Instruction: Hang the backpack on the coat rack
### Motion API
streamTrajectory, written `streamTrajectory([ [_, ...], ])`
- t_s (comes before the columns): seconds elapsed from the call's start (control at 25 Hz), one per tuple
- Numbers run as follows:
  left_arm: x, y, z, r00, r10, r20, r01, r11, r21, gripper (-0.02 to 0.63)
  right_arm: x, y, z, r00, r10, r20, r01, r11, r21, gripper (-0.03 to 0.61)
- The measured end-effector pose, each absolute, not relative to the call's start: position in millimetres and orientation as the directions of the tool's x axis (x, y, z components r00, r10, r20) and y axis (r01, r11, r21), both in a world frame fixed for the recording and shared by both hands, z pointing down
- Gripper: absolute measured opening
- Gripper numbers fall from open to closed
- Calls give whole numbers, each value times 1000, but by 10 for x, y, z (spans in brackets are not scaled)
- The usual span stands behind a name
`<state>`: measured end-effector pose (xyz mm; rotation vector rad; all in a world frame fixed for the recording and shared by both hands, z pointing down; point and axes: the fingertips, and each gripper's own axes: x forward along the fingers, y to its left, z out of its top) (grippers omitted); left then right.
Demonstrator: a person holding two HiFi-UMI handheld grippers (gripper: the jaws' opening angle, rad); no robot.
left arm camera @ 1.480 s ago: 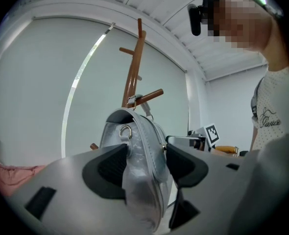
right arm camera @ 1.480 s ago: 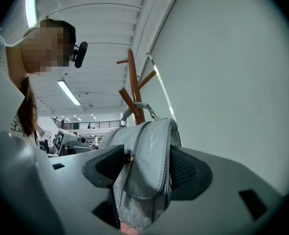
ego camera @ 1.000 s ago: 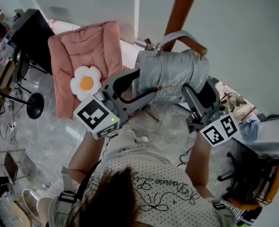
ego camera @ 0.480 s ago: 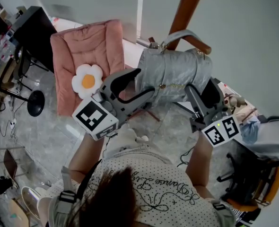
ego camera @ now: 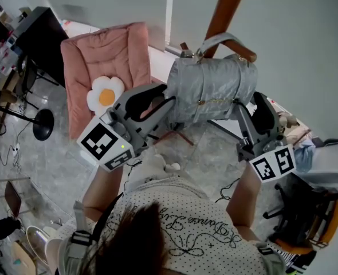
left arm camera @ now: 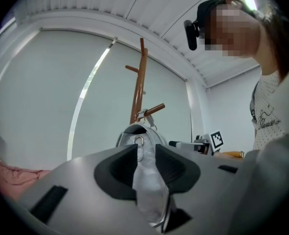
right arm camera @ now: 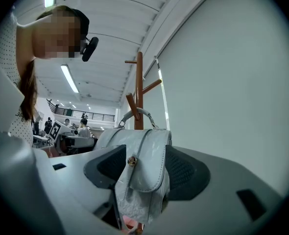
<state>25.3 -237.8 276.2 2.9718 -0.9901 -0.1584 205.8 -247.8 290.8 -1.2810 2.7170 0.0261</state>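
bright, even daylight; claw views fisheye-warped with dark vignetted corners.

The only writing I can find is one looping cursive line across my dotted shirt point(ego camera: 200, 234), too curly to read with certainty, while the cube point(ego camera: 103, 144) on my left gripper point(ego camera: 168, 96) and the cube point(ego camera: 274, 164) on my right gripper point(ego camera: 249, 103) carry black-and-white square markers.
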Motion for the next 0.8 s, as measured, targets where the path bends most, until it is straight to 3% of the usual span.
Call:
streamTrajectory([
  [0.2,111,-2463,2732,736,-664,-130,-666,-745,32,12,2137,-2435,2822,-583,-790,-189,-802,597,-22,168],
  [0.48,-4,-2534,2786,671,-729,-136,-731,-681,40,3,2250,-2398,2793,-509,-828,-235,-851,525,-6,12],
  [0.8,-26,-2583,2852,639,-760,-123,-763,-646,26,3,2278,-2394,2791,-484,-843,-233,-871,489,42,11],
])
